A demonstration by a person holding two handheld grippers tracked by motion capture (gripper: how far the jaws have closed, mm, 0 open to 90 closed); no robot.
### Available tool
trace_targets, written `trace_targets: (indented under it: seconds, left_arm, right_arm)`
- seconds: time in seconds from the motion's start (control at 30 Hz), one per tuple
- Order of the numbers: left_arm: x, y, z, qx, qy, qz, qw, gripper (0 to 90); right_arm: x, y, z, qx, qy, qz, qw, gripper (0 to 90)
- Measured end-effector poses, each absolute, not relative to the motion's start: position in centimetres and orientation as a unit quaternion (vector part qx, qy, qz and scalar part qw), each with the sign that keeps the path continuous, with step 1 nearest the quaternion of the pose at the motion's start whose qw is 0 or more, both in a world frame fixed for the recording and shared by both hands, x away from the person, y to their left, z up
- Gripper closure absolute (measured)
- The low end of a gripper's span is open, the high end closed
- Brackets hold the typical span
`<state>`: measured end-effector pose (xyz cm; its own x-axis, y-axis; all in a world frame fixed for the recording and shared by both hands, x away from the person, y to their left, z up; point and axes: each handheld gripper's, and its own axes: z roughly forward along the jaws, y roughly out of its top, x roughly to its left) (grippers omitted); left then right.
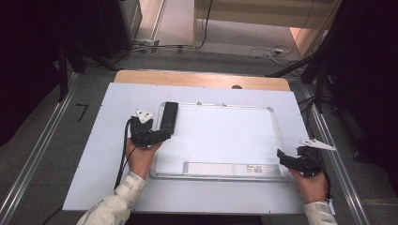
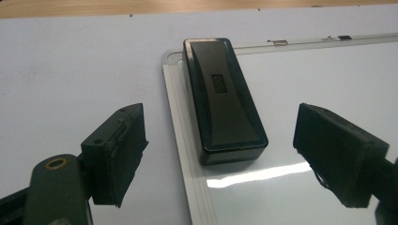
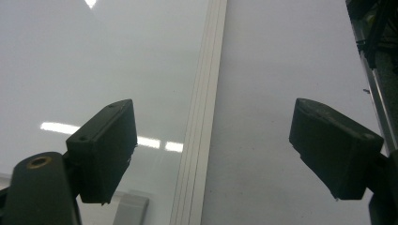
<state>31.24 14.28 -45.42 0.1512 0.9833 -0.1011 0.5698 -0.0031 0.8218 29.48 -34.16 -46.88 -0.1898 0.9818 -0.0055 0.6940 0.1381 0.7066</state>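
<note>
A black eraser [image 1: 169, 116] lies on the top left corner of a white board [image 1: 220, 136], lengthwise along its left frame. My left gripper [image 1: 163, 135] is just on the near side of it, open. In the left gripper view the eraser [image 2: 225, 103] sits ahead of the left gripper [image 2: 220, 110], its near end level with the jaw tips and clear of both pads. My right gripper [image 1: 280, 156] hovers open over the board's lower right corner. In the right gripper view the right gripper [image 3: 213, 108] straddles the board's frame [image 3: 199, 140] with nothing between the jaws.
The board lies on a white sheet [image 1: 94, 154] over a wooden table [image 1: 197, 78]. A pale tray strip [image 1: 230, 168] with a small label runs along the board's near edge. Metal rails [image 1: 37, 154] flank the table, and cables lie on the floor beyond.
</note>
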Motion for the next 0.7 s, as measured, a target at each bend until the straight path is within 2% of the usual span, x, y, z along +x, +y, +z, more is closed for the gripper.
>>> trace_targets:
  seconds: [0.13, 0.7]
  left_arm:
    - [30.8, 15.1, -45.5, 0.651, 0.600, 0.256, 0.389, 17.8]
    - [28.7, 16.5, -45.2, 0.650, 0.590, 0.274, 0.392, 17.7]
  right_arm:
    - [29.4, -34.2, -46.9, 0.587, 0.713, 0.293, 0.246, 14.1]
    - [29.4, -34.3, -46.8, 0.587, 0.713, 0.295, 0.246, 14.1]
